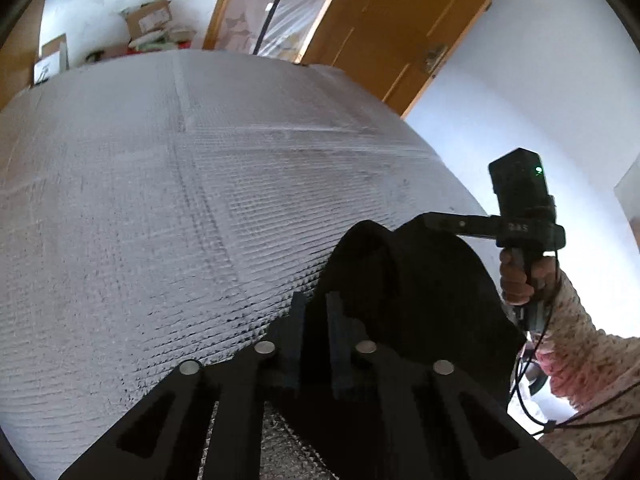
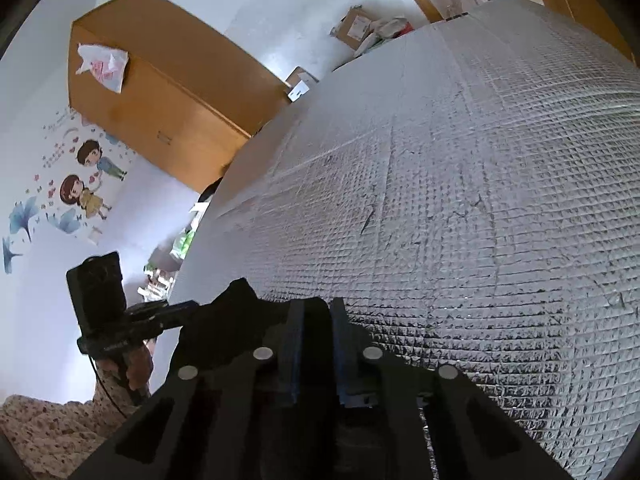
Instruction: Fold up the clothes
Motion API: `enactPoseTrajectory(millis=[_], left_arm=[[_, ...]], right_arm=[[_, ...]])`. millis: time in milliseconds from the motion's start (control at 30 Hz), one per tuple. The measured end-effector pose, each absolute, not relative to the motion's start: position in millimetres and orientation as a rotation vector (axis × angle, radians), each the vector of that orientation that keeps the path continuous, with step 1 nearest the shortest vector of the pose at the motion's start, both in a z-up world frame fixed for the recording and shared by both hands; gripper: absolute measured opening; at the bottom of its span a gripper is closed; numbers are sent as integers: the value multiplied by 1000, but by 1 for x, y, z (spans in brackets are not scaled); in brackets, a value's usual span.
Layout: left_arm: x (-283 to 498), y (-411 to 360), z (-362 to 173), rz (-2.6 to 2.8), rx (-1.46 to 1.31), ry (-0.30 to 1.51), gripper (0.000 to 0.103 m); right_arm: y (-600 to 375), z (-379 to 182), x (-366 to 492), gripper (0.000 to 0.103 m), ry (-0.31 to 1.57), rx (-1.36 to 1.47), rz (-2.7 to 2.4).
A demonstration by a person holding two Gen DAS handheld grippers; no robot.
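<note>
A black garment [image 1: 420,280] hangs bunched over the near edge of a silver quilted mat [image 1: 160,200]. My left gripper [image 1: 316,300] is shut, with the dark cloth pinched between its fingers. In the left wrist view, my right gripper [image 1: 430,220] grips the garment's upper right edge, held by a hand [image 1: 520,280] in a floral sleeve. In the right wrist view, the right gripper [image 2: 318,306] is closed on the black garment [image 2: 232,320], which runs left to my left gripper [image 2: 192,306]. The cloth spans between both grippers just above the mat [image 2: 480,200].
The silver mat fills most of both views. Beyond its far edge stand cardboard boxes [image 1: 148,16] and a wooden door [image 1: 400,20]. A wooden wardrobe [image 2: 160,100] with a plastic bag [image 2: 104,64] on top stands to the left, beside a wall with cartoon stickers [image 2: 84,184].
</note>
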State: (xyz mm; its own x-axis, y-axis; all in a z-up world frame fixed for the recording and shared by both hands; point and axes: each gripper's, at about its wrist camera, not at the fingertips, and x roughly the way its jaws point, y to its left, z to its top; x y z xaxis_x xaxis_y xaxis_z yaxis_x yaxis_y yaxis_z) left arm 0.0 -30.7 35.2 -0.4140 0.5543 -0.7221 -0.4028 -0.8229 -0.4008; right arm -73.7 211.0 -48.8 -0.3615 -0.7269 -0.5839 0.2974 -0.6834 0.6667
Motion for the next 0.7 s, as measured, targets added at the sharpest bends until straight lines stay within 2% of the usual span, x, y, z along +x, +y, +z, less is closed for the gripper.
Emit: enactPoseTrajectory(millis=[233,700], left_arm=[[-6,-42,30,2242,-1223,-300,6],[-8,-50,23,2264,-1218,-403,4]], right_arm=[[219,-48,-72,7,-618,1190,-2139],[221,-51,-63,5,-519,1176,-2284]])
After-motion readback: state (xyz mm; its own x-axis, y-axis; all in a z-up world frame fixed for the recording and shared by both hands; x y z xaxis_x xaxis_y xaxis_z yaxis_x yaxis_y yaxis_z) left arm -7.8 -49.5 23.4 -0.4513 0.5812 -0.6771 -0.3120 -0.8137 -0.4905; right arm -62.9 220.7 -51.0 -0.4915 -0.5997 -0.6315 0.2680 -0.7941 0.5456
